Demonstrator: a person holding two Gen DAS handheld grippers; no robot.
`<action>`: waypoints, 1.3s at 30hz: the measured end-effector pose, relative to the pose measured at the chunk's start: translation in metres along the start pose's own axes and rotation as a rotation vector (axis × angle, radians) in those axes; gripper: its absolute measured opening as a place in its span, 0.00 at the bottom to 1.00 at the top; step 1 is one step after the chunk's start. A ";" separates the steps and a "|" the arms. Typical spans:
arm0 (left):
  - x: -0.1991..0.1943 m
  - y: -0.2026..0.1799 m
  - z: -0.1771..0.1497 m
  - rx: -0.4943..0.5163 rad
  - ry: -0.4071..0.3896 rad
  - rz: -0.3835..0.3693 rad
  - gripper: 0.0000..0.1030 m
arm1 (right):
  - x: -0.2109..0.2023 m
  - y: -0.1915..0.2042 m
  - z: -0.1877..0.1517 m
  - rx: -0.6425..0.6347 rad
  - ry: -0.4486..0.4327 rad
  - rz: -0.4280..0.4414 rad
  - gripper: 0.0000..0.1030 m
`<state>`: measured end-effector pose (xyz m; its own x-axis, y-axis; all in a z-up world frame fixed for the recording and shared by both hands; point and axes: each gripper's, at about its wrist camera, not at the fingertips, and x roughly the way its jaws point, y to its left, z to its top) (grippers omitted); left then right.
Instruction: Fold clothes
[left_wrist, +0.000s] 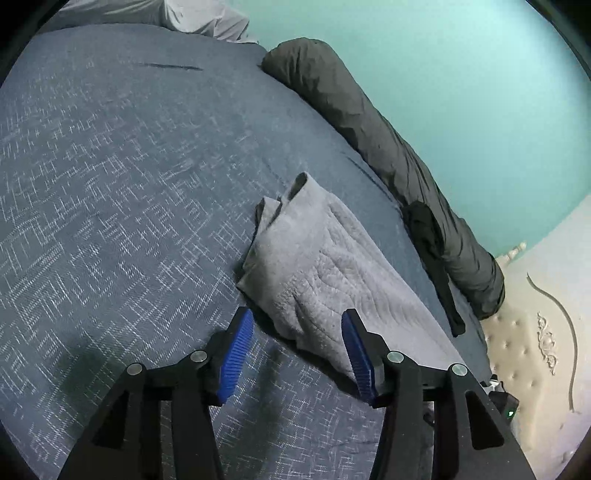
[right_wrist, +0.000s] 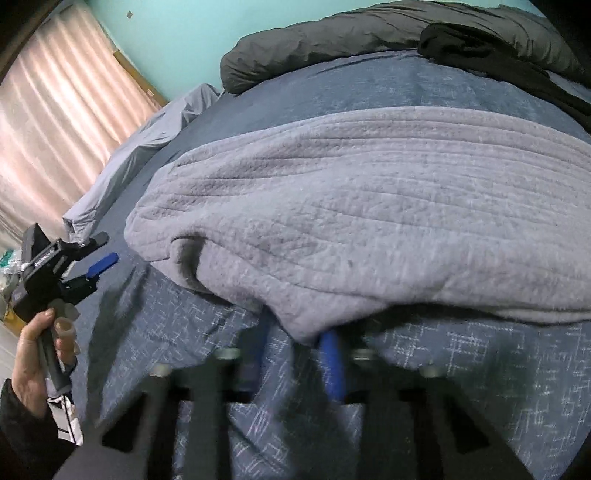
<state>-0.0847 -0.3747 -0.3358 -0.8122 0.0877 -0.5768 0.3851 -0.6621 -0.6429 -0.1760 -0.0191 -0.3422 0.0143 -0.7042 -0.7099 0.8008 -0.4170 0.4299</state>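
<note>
While the grey ribbed fleece garment (right_wrist: 354, 206) lay folded on the blue woven bedspread (left_wrist: 110, 184), the left gripper (left_wrist: 297, 354) held open, empty jaws; the right gripper (right_wrist: 295, 354) pinched the garment's near edge.

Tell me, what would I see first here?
A fuzzy grey garment lies folded in the middle of a blue bed. The right gripper pinches its near edge, and the left gripper hangs open by its end. A dark rolled quilt lies along the teal wall.
</note>
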 end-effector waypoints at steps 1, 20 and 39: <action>0.000 0.000 0.000 -0.001 0.000 0.000 0.53 | -0.005 0.000 0.001 -0.009 -0.004 0.012 0.07; 0.024 -0.017 -0.003 0.035 0.039 0.011 0.54 | -0.021 -0.002 -0.017 -0.213 0.210 -0.051 0.06; 0.051 0.000 0.003 -0.100 0.081 -0.034 0.65 | -0.072 -0.065 0.014 0.147 -0.001 -0.102 0.43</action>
<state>-0.1275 -0.3725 -0.3633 -0.7892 0.1713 -0.5898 0.4026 -0.5808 -0.7075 -0.2371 0.0502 -0.3112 -0.0630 -0.6549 -0.7531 0.7020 -0.5654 0.4329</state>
